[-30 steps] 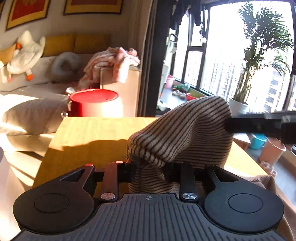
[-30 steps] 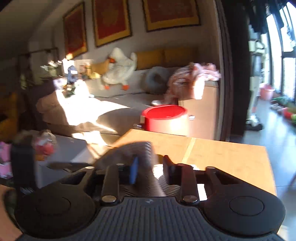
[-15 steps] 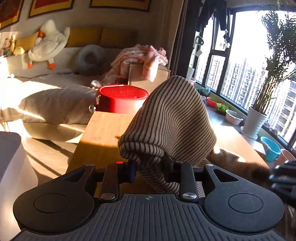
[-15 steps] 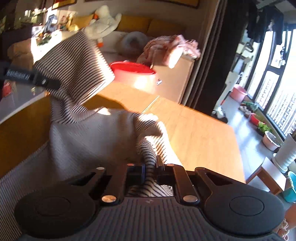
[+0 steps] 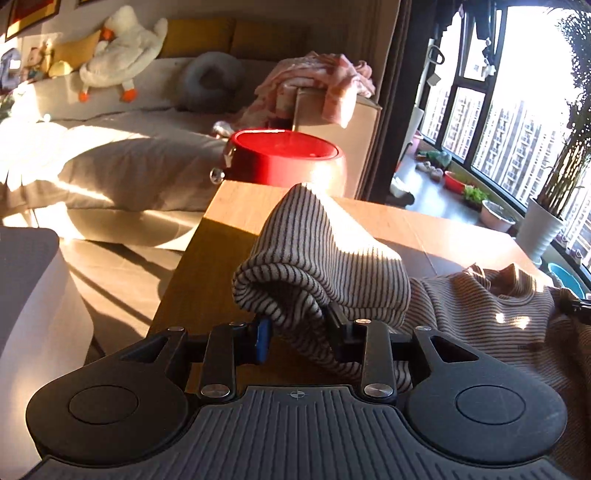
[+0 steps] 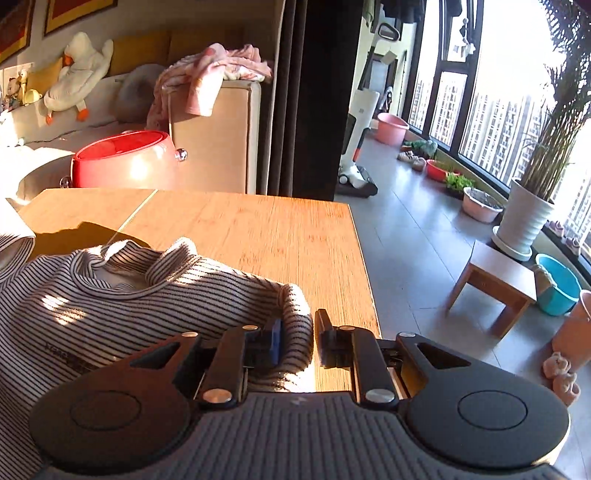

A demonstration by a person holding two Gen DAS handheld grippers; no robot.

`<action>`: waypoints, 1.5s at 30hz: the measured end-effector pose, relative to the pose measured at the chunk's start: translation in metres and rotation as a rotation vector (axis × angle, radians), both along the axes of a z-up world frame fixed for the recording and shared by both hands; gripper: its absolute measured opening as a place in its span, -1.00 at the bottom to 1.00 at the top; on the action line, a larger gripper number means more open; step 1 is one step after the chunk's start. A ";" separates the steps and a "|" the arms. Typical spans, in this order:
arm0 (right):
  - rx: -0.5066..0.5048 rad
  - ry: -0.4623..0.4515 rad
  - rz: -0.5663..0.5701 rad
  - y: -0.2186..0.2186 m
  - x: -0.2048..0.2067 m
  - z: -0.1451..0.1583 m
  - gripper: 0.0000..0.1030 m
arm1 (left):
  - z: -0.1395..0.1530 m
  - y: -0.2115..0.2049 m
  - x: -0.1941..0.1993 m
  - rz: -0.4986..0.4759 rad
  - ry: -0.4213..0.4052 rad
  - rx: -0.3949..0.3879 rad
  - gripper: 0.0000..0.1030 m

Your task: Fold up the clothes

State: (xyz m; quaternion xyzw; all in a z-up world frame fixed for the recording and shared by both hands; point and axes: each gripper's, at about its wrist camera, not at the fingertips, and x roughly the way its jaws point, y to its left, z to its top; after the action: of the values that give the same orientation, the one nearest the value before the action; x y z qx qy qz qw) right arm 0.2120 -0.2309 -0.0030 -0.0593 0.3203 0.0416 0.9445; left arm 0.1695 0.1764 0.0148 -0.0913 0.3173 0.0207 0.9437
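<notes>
A striped long-sleeve top (image 6: 110, 295) lies on the wooden table (image 6: 258, 236), neck opening facing away. It also shows in the left wrist view (image 5: 498, 314). My left gripper (image 5: 299, 332) has its jaws apart around a bunched fold of the striped top (image 5: 321, 266), which rests loosely between them. My right gripper (image 6: 299, 339) has its jaws apart, with the top's right edge (image 6: 295, 317) lying between them near the table's right edge.
A red tub (image 5: 284, 158) stands beyond the table's far end, beside a box draped with pink cloth (image 5: 325, 77). A sofa with a plush duck (image 5: 118, 33) is at the back. To the right are a low stool (image 6: 495, 273), a blue bucket (image 6: 561, 284) and potted plants (image 6: 528, 218).
Both grippers have come down with the top, which now lies spread on the table. Both pairs of jaws have opened and loosened their hold on the fabric.
</notes>
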 end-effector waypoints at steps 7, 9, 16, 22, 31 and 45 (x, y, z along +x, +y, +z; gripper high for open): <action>0.015 -0.146 0.065 -0.020 -0.067 0.047 0.07 | 0.008 -0.003 -0.019 0.005 -0.003 -0.013 0.35; 0.003 -0.154 0.127 -0.025 -0.099 0.058 0.08 | 0.014 -0.014 -0.030 0.001 -0.026 -0.010 0.41; 0.049 -0.033 0.348 -0.030 -0.210 0.072 0.21 | 0.024 -0.077 -0.057 -0.147 -0.076 -0.071 0.77; 0.140 0.109 0.447 -0.010 -0.267 0.040 0.30 | -0.007 -0.133 -0.053 -0.209 -0.018 -0.062 0.84; 0.010 0.098 0.442 0.027 -0.262 0.009 -0.21 | -0.031 -0.134 -0.057 -0.217 0.008 -0.024 0.92; 0.367 -0.263 -0.111 -0.138 -0.199 0.138 -0.79 | -0.032 -0.116 -0.085 -0.333 -0.001 -0.049 1.00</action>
State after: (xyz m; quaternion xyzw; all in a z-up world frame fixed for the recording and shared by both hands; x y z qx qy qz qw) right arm 0.0127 -0.3694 0.1352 0.1261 0.1842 0.0389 0.9740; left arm 0.0841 0.0606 -0.0176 -0.0604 0.3281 -0.1435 0.9317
